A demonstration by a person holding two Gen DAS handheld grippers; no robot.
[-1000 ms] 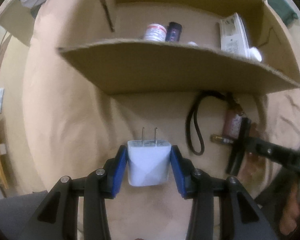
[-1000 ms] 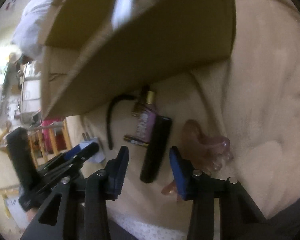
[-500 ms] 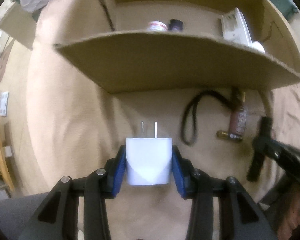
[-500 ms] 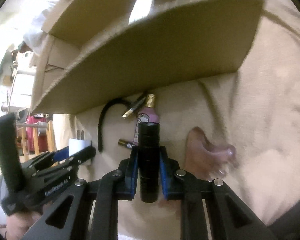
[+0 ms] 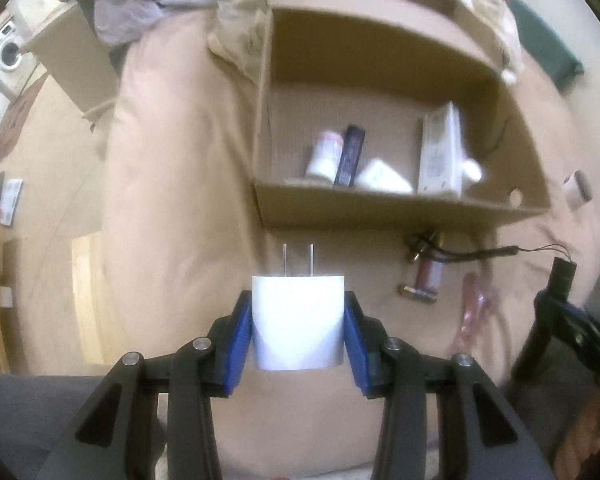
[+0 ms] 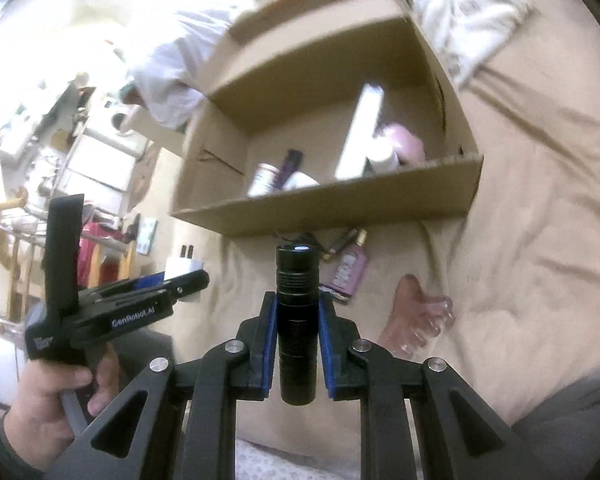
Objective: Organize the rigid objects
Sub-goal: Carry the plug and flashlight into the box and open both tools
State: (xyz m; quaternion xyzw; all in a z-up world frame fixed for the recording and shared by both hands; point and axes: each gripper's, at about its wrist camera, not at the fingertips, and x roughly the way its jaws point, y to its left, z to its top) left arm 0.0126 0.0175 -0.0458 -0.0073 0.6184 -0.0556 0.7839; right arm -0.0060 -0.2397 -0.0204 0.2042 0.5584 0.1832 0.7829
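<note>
My left gripper (image 5: 298, 324) is shut on a white plug adapter (image 5: 298, 316), prongs pointing away, held above the beige bedsheet. My right gripper (image 6: 298, 320) is shut on a black flashlight (image 6: 297, 312), lens end forward. An open cardboard box (image 5: 380, 204) lies ahead in both views, with a white bottle (image 5: 324, 156), a dark tube (image 5: 351, 156) and a white carton (image 5: 440, 156) inside. On the sheet in front of the box stay a small purple perfume bottle (image 6: 350, 272), a gold-capped tube (image 5: 416, 294) and a pink comb-like piece (image 6: 416, 320). In the right wrist view the left gripper (image 6: 180, 276) appears at the left.
The box's near wall (image 6: 340, 204) stands between both grippers and its inside. A black cord (image 5: 480, 254) lies below the box. Crumpled pale cloth (image 5: 140, 0) sits behind the box. A person's hand (image 6: 52, 392) holds the left gripper's handle.
Both grippers rose, so the box's inside came into view. The right gripper closed on the flashlight and lifted it off the sheet. The left kept its grip on the adapter.
</note>
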